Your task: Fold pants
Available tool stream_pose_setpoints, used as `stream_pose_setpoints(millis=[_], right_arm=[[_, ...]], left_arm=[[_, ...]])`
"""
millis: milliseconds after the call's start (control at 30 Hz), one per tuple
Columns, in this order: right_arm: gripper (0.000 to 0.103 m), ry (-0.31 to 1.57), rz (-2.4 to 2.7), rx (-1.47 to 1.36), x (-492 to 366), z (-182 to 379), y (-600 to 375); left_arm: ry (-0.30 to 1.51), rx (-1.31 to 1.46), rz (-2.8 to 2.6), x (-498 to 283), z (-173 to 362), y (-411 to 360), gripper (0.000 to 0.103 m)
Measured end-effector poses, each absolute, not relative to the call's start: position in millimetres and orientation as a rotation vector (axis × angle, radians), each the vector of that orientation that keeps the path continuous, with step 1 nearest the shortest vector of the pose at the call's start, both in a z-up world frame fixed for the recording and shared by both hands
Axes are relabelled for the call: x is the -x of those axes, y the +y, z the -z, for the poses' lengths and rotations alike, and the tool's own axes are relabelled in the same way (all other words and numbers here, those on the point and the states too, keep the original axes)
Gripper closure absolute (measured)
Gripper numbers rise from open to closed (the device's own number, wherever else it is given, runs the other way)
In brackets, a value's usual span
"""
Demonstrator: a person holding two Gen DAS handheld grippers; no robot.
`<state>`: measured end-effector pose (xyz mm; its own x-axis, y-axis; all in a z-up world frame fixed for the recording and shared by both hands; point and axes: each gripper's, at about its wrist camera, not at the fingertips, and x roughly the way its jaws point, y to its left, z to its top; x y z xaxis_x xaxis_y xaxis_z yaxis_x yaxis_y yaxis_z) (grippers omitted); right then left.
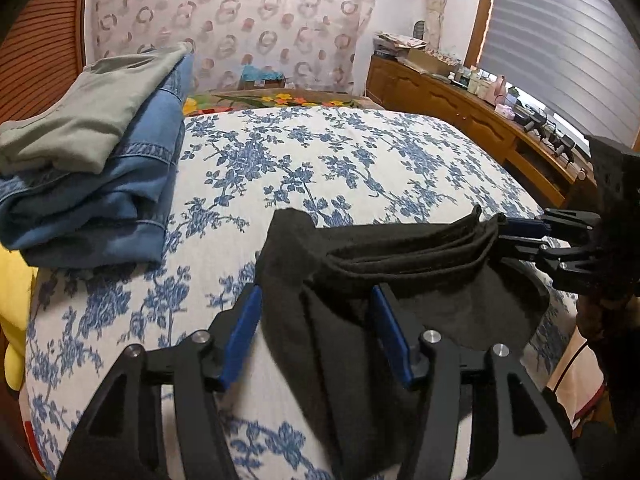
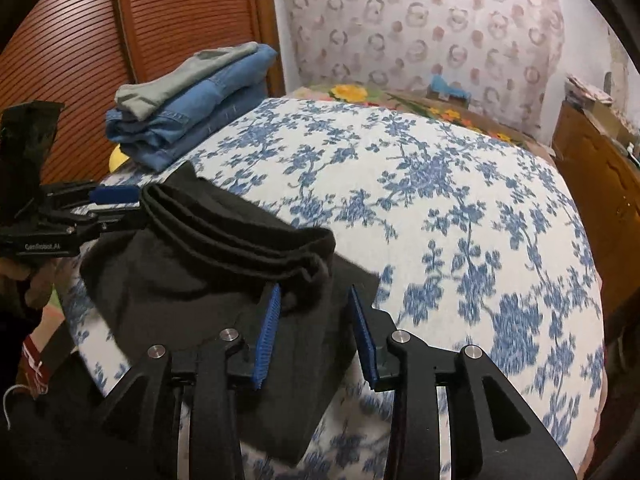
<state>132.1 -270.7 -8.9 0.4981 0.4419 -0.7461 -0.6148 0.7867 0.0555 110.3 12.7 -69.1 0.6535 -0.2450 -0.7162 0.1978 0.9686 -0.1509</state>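
Note:
Black pants lie folded in several layers on the blue-flowered bedspread; they also show in the right wrist view. My left gripper is open, its blue pads on either side of one end of the fold, not pressing it. My right gripper is open around the other end, its pads apart from the cloth. Each gripper shows in the other's view, the right and the left, at the ends of the fold.
A stack of folded blue jeans with a grey-green garment on top sits at the bed's far left, also in the right wrist view. A wooden dresser with clutter stands to the right. A slatted wooden door is on the left.

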Motion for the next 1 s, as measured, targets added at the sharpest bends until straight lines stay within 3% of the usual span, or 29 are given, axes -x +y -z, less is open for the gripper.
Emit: stream_pose_setpoints(millis=[300, 633, 1000], right_arm=[[0.068, 0.844, -0.649, 0.221, -154.0, 9.6, -261.8], [0.093, 0.859, -0.692, 0.226, -152.8, 14.1, -258.8], [0.096, 0.818, -0.651, 0.182, -158.8, 12.2, -265.7]], left_arm=[[0.832, 0.064, 0.236, -120.8, 71.4, 11.0, 0.047], [0.837, 0.065, 0.229, -122.4, 83.1, 13.1, 0.046], [0.823, 0.069, 0.228, -119.3, 86.0, 14.7, 0.045]])
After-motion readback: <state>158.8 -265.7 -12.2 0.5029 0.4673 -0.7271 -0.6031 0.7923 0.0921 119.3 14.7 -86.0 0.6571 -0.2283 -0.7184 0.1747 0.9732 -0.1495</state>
